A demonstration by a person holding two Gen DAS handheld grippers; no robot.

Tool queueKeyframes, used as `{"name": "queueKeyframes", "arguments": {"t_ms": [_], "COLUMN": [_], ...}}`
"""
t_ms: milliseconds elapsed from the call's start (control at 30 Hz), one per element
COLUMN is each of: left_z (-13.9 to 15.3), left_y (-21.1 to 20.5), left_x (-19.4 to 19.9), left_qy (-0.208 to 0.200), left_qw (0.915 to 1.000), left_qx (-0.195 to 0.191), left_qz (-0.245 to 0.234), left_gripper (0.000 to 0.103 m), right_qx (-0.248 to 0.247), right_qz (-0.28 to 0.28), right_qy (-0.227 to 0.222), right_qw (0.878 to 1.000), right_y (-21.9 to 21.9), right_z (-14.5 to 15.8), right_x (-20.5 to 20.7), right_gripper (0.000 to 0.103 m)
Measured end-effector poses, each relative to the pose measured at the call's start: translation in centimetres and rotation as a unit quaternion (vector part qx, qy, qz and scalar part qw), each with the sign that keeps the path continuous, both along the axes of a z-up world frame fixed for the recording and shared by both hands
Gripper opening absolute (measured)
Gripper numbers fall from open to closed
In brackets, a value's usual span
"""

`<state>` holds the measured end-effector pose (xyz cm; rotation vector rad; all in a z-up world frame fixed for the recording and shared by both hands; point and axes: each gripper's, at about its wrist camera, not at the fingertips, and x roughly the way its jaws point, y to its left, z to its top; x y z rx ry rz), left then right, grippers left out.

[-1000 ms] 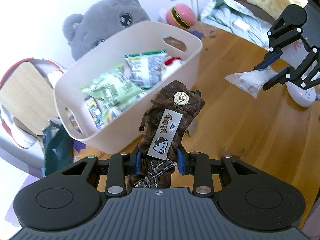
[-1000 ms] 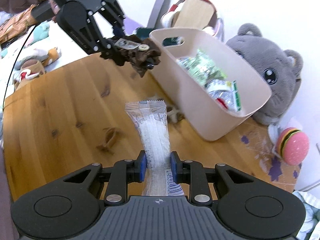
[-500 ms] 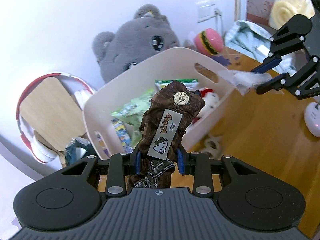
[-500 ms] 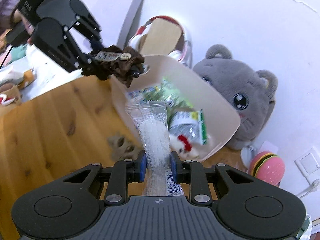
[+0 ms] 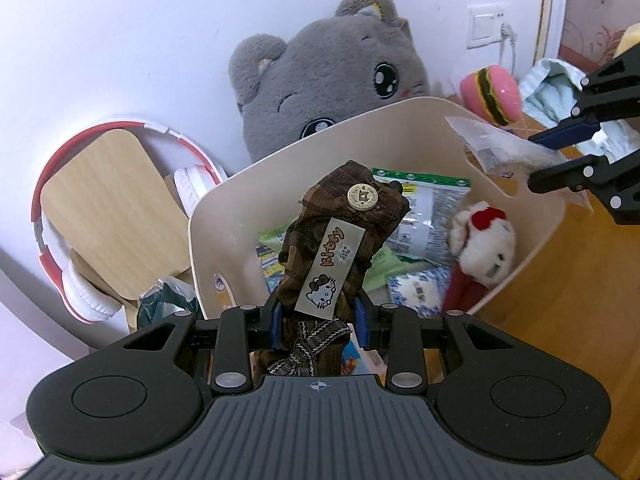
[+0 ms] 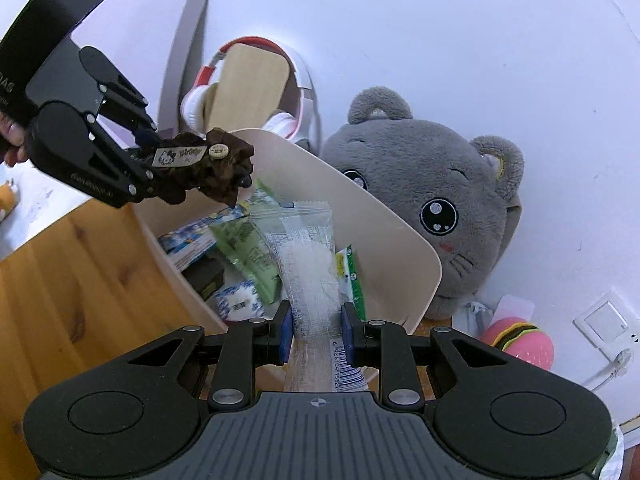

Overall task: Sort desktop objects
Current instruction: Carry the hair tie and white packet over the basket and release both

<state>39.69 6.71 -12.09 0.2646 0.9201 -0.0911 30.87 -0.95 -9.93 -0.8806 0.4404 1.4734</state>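
The left gripper (image 5: 318, 316) is pointing steeply downward, its blue-padded jaws pressing on something held between them. The right gripper (image 6: 316, 334) is angling downward too, jaws clamping narrowly on its own load. Fingers (image 6: 10, 142) (only a glimpse, at the frame's edge) are gripping the left gripper's handle.

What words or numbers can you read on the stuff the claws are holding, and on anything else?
"Kitty": on the grey tag sewn to the brown plaid pouch in the left claw, beside a cartoon cat face.
Small print under "Kitty": too small to read.
Round button on the pouch: embossed, unreadable.
Barcode digits, beginning with "6 9": on the clear wrapped packet in the right claw; the rest are unclear.
Snack packs in the cream bin: print too blurred.
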Motion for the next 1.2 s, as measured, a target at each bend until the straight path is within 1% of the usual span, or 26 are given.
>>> {"name": "queueKeyframes", "arguments": {"t_ms": [133, 233, 333, 467, 567, 633, 667, 700, 733, 800, 833, 867, 900, 933, 1033, 1067, 1100, 1133, 1167, 1200], "left_z": [-1.1, -1.7, -2.2, -2.9, -3.4, -3.6, -3.6, -3.6, -3.5, -3.2, -3.1, -2.9, -2.7, -2.6, -2.0, -1.7, -1.4, -1.1, -0.7, -0.5], "left_y": [0.1, 0.3, 0.2, -0.3, -0.4, -0.4, -0.4, -0.5, -0.6, -0.8, -0.9, -1.0, -1.1, -1.2, -1.4, -1.5, -1.5, -1.5, -1.5, -1.5], "left_x": [1.3, 2.0, 2.6, 3.2, 3.6, 3.6, 3.5, 3.4, 3.2, 2.9, 2.7, 2.6, 2.5, 2.3, 1.5, 1.1, 0.6, 0.0, -0.9, -1.5], "left_qy": [0.013, 0.019, 0.026, 0.036, 0.046, 0.047, 0.044, 0.039, 0.034, 0.018, 0.01, 0.005, 0.002, 0.0, -0.007, -0.008, -0.011, -0.013, -0.017, -0.02], "left_qw": [0.9999, 0.9997, 0.9992, 0.9989, 0.9982, 0.9979, 0.9978, 0.9979, 0.998, 0.998, 0.9979, 0.9977, 0.9974, 0.9969, 0.9945, 0.9934, 0.992, 0.9902, 0.9876, 0.9852], "left_qx": [0.0, -0.001, -0.003, 0.006, 0.002, -0.004, -0.006, -0.006, -0.004, 0.002, 0.005, 0.006, 0.006, 0.007, 0.001, -0.004, -0.01, -0.016, -0.024, -0.032], "left_qz": [0.005, 0.018, 0.028, 0.028, 0.037, 0.045, 0.049, 0.052, 0.054, 0.06, 0.064, 0.068, 0.071, 0.078, 0.104, 0.114, 0.126, 0.138, 0.154, 0.168], "left_gripper": [0.034, 0.034, 0.034, 0.034, 0.035, 0.037, 0.04, 0.046, 0.05, 0.067, 0.069, 0.07, 0.072, 0.072, 0.075, 0.075, 0.075, 0.075, 0.075, 0.075], "right_qx": [-0.011, -0.018, -0.022, -0.032, -0.039, -0.046, -0.05, -0.057, -0.062, -0.059, -0.055, -0.051, -0.044, -0.036, -0.022, -0.017, -0.011, -0.003, 0.006, 0.012], "right_qz": [-0.014, -0.024, -0.04, -0.061, -0.074, -0.084, -0.087, -0.089, -0.089, -0.089, -0.091, -0.095, -0.098, -0.097, -0.088, -0.085, -0.083, -0.083, -0.082, -0.079], "right_qy": [-0.009, -0.012, -0.004, 0.007, 0.02, 0.027, 0.03, 0.033, 0.034, 0.035, 0.034, 0.035, 0.039, 0.045, 0.053, 0.053, 0.051, 0.051, 0.054, 0.059], "right_qw": [1.0, 0.999, 0.999, 0.998, 0.996, 0.995, 0.995, 0.994, 0.993, 0.994, 0.994, 0.994, 0.993, 0.994, 0.994, 0.995, 0.995, 0.995, 0.995, 0.995], "right_y": [1.9, 3.1, 4.3, 5.7, 6.3, 6.7, 6.8, 7.0, 7.0, 6.8, 6.7, 6.6, 6.3, 6.0, 4.9, 4.5, 4.0, 3.5, 2.9, 2.4], "right_z": [-0.7, -1.2, -1.6, -2.4, -3.2, -3.7, -3.9, -4.2, -4.3, -4.4, -4.2, -4.1, -3.8, -3.5, -2.4, -2.1, -1.7, -1.4, -1.0, -0.7], "right_x": [0.2, 0.5, 1.0, 1.3, 1.5, 1.5, 1.5, 1.4, 1.3, 1.0, 0.9, 0.9, 0.8, 0.7, 0.3, 0.1, -0.1, -0.3, -0.3, -0.4], "right_gripper": [0.024, 0.024, 0.024, 0.024, 0.024, 0.024, 0.025, 0.025, 0.032, 0.043, 0.047, 0.062, 0.075, 0.078, 0.08, 0.084, 0.094, 0.099, 0.103, 0.103]}}
